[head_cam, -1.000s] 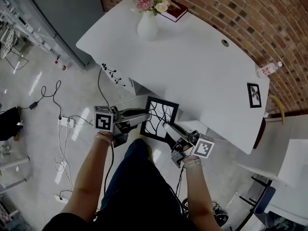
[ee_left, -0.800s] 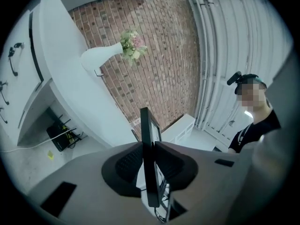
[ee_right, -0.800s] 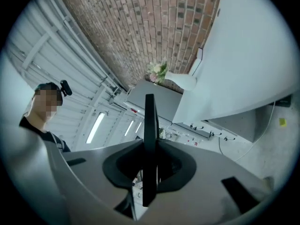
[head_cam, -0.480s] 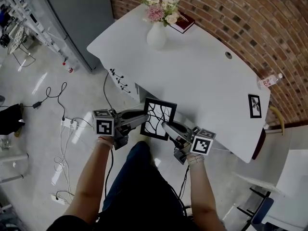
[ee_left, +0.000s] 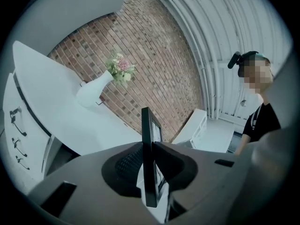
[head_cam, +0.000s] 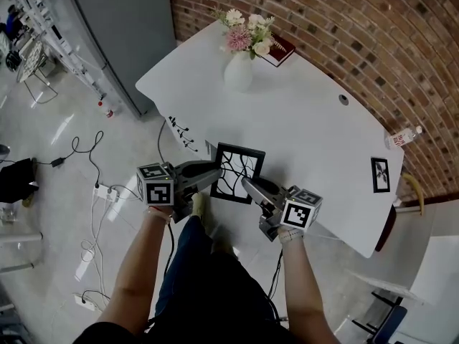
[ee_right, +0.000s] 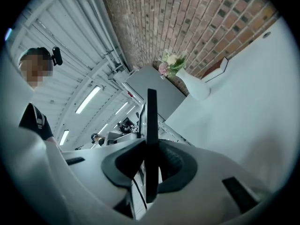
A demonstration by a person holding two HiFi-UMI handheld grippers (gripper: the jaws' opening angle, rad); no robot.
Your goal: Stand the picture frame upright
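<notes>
Seen from the head view, the picture frame (head_cam: 237,173) hangs at the near edge of the white table (head_cam: 315,127), with its branch-pattern face turned up toward the camera. The left gripper (head_cam: 216,175) has it by the left edge and the right gripper (head_cam: 249,185) by the lower right edge. That view hides how the jaws bite, which the gripper views supply. In the left gripper view the frame shows edge-on as a dark, upright bar pinched between the two pads (ee_left: 124,165), and these jaws have just been closing onto it. In the right gripper view the same thin edge sits clamped between that gripper's pads (ee_right: 171,165), though these jaws have just been easing open a little. Only the head view shows a second small frame (head_cam: 380,174) lying flat toward the table's right end, a plastic bottle (head_cam: 401,137) by the brick wall and a red book (head_cam: 280,49). All three views catch the white vase (head_cam: 239,74) of flowers
</notes>
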